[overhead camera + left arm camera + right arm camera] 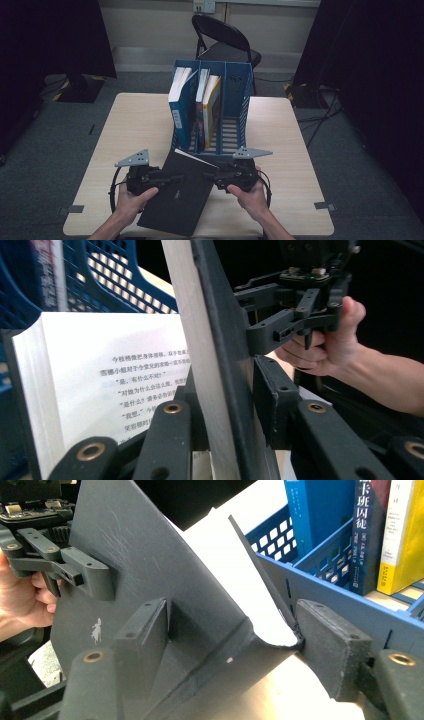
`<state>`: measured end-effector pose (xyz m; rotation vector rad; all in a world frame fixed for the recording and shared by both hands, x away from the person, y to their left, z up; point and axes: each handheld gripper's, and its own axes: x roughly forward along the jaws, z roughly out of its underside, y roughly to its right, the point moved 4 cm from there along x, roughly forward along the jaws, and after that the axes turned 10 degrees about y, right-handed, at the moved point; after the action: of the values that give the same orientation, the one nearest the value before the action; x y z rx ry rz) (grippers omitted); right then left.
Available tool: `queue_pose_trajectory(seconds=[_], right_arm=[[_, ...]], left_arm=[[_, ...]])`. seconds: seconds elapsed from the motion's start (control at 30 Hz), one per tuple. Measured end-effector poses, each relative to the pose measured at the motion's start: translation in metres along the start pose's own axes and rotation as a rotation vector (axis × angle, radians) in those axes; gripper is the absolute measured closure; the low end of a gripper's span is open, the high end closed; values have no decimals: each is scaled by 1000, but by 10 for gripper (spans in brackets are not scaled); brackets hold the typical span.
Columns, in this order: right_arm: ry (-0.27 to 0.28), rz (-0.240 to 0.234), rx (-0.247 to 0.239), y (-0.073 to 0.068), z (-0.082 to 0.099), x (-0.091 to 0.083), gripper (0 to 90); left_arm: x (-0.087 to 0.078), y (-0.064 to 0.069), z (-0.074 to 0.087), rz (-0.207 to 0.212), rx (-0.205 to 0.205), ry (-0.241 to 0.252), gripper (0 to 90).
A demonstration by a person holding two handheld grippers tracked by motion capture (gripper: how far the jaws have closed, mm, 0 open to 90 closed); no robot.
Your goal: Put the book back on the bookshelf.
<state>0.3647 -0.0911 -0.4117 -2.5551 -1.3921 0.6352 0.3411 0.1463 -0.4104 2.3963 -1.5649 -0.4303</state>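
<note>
Right now I am holding a big black hardcover book with both of my grippers, at the near edge of the pale wooden desk. My left gripper is squeezed tight on the book's black cover; in the left gripper view the cover and some white pages stand between its jaws, and one open page with printed lines shows beside them. My right gripper has the other side of the book; in the right gripper view the cover and the curved white pages sit between the two jaws, and both pads look like they touch the book. No earlier look is here to compare. From above, the book is partly open and tilted, with a white edge of pages pointing to the blue plastic book rack. That rack stands just behind the book, in the middle of the desk. It holds a blue book and a yellow book standing up. A black folding chair is behind the desk.
</note>
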Motion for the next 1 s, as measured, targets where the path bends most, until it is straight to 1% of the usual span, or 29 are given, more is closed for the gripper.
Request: queue_pose_trajectory(seconds=[0.03,0.07,0.13,0.17,0.27,0.3,0.33,0.37,0.4,0.43,0.47,0.5,0.53,0.57,0.6,0.63,0.7,0.77,0.8,0.83,0.87,0.9,0.93,1.0], right_arm=[[8,2,2,-1,-4,0,311],[12,4,-5,-1,-6,0,313],[17,11,-24,-3,-11,0,317],[17,11,-24,-3,-11,0,317],[26,12,-36,-5,-14,0,325],[50,11,-44,-9,-13,-2,364],[62,4,-42,-10,-13,-4,390],[62,4,-42,-10,-13,-4,390],[75,-7,-45,-12,-13,-6,417],[88,-20,-69,-19,-14,-9,434],[88,-20,-69,-19,-14,-9,434],[87,-25,-89,-26,-16,-8,433],[87,-25,-89,-26,-16,-8,433],[85,-28,-89,-27,-16,-8,431],[89,-35,-88,-28,-16,-7,430],[107,-47,-82,-29,-15,-7,427],[113,-56,-82,-30,-14,-5,425],[116,-64,-64,-29,-14,-3,419],[113,-71,-56,-27,-14,-2,416],[113,-83,-45,-26,-14,0,415],[113,-83,-45,-26,-14,0,415],[106,-93,-32,-23,-14,3,392],[106,-93,-32,-23,-14,3,392],[88,-93,-22,-21,-13,7,373]], left_arm=[[-1,1,-1,0,14,12,701],[-1,2,-2,-2,14,25,701],[-1,2,-2,-8,26,36,701],[-1,2,-2,-8,26,36,701],[-4,1,-1,0,33,45,694],[-9,0,1,-6,39,35,676],[-12,-1,2,-12,36,23,656],[-12,-1,2,-12,36,23,643],[-17,-3,5,-8,28,17,643],[-23,1,7,-4,31,15,641],[-23,1,7,-4,31,15,642],[-27,6,8,-15,66,-1,641],[-27,6,8,-15,66,-1,645],[-29,8,9,-15,82,-7,645],[-30,10,10,-12,86,-10,646],[-32,11,12,-8,88,-16,659],[-33,12,13,-7,95,-20,662],[-34,13,14,-9,106,-23,663],[-35,13,14,-7,110,-26,669],[-35,14,14,-14,116,-28,668],[-35,14,14,-14,116,-28,669],[-34,14,14,-18,122,-31,670],[-34,14,14,-18,122,-31,670],[-33,12,14,-20,111,-33,672]])
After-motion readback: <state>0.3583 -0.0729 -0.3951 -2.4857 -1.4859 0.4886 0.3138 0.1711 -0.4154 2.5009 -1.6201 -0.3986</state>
